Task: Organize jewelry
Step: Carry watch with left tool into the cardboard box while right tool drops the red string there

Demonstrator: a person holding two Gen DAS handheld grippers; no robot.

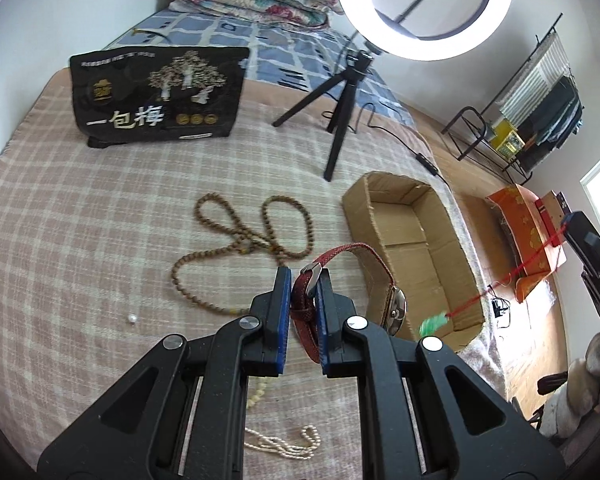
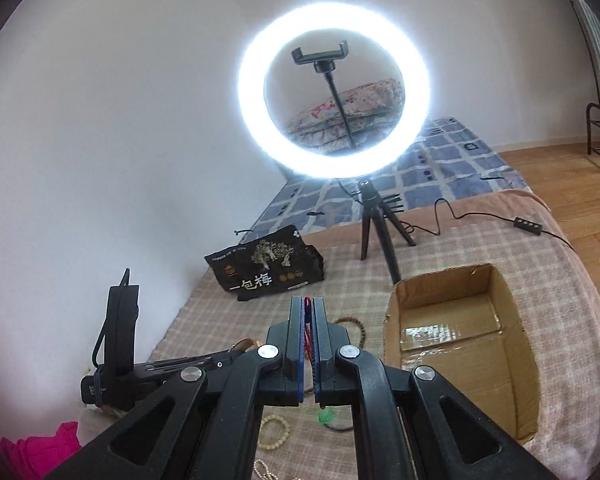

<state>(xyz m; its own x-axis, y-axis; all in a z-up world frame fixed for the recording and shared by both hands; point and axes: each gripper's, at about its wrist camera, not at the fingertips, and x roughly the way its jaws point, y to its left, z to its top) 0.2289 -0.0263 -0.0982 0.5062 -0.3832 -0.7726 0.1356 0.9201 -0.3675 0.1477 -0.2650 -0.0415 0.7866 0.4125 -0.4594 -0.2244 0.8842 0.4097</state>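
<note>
While the left gripper (image 1: 303, 280) is clenched on the red woven strap of a silver-cased wristwatch (image 1: 348, 280), the watch hangs just beside the open brown cardboard box (image 1: 416, 248) on the checked blanket (image 1: 80, 240). The right gripper (image 2: 307, 308) pinches a thin red cord (image 2: 308, 320) — its green pendant (image 2: 326, 416) dangles below. A brown wooden bead necklace (image 1: 236, 236) lies nearby.

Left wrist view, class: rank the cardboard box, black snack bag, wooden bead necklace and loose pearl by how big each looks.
1-2. Cardboard box and black snack bag: alike, not ranked.
3. Wooden bead necklace.
4. Loose pearl, a tiny dot.
</note>
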